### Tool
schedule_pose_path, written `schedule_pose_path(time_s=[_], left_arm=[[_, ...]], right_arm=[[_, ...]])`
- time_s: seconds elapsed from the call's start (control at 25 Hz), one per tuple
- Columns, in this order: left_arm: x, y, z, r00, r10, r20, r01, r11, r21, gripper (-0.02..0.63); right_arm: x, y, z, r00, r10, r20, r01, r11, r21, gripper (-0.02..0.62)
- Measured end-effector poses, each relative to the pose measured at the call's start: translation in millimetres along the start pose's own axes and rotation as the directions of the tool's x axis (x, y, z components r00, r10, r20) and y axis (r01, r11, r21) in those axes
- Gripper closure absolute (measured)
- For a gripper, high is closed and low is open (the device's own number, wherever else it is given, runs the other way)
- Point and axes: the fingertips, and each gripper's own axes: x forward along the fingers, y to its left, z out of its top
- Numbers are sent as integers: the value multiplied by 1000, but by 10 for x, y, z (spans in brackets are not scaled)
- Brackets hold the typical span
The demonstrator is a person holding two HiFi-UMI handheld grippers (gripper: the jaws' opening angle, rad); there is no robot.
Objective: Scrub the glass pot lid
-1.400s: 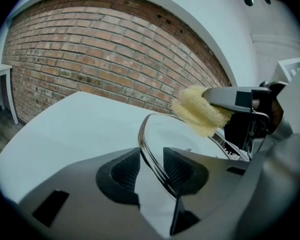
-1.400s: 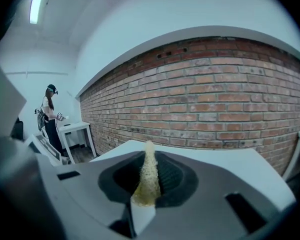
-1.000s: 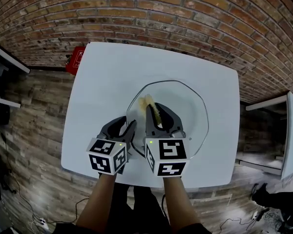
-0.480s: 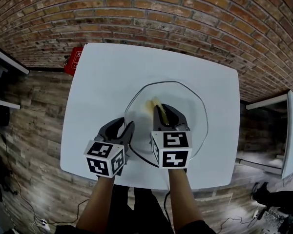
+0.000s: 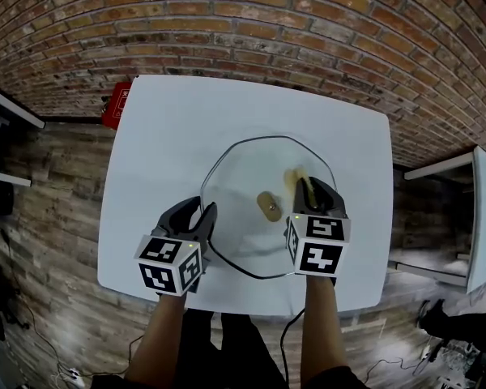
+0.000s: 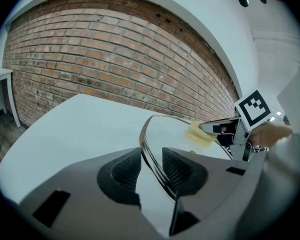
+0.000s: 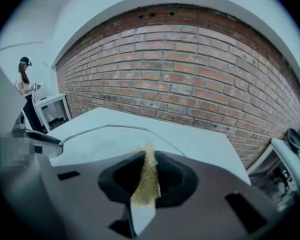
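Right gripper view shows the right gripper point(image 7: 147, 156) with its jaws squeezed onto a thin yellow sponge point(image 7: 146, 184), whose tip pokes out ahead over the glass. From the head view, we read that sponge as pressed on the glass pot lid point(image 5: 243, 173) at about 2 o'clock from the knob point(image 5: 268, 205), close to the rim. The left gripper point(image 6: 151, 164) pinches the lid's metal rim between its pads at roughly 8 o'clock on the lid, steadying it on the white table point(image 5: 170, 120).

We judge the scrubbing under way but not finished. No suds or dirt show, so we cannot tell which parts are already clean, and only the 2 to 3 o'clock zone is being worked now.

Both forearms reach in from 6 o'clock. Each gripper tips downward toward the lid, its marker cube facing back at us.
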Motion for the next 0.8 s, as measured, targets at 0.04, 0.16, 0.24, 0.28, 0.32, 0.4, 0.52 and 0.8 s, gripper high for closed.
schedule_pose_path(time_s=[0.04,0.16,0.24,0.28,0.32,0.4,0.52,0.8], left_arm=[[1,0,5,1000,0,0,0,1000,1,469],[1,5,7,1000,1,-1,-1,1000,0,469],[1,10,-1,1000,1,-1,-1,1000,-2,469],[2,12,-1,1000,0,0,0,1000,-2,469],[3,13,2,1000,0,1,0,1000,-3,469],[4,6,4,1000,-1,3,1,1000,-5,469],[1,0,3,1000,-2,6,2,1000,-8,469],[8,12,21,1000,-3,7,3,1000,-18,472]], right_arm=[[-16,-75,-10,1000,-20,-6,19,1000,-1,537],[-62,-252,-23,997,-76,-17,76,997,-12,537],[-96,-321,-14,995,-101,-16,101,995,-18,537],[-121,-341,9,994,-109,-7,109,994,-18,537],[-157,-352,46,993,-114,8,115,993,-17,537],[-264,-340,152,992,-110,57,110,994,-8,537],[-441,-162,337,988,-47,144,45,999,19,537],[-461,968,372,967,214,136,-212,977,-29,537]])
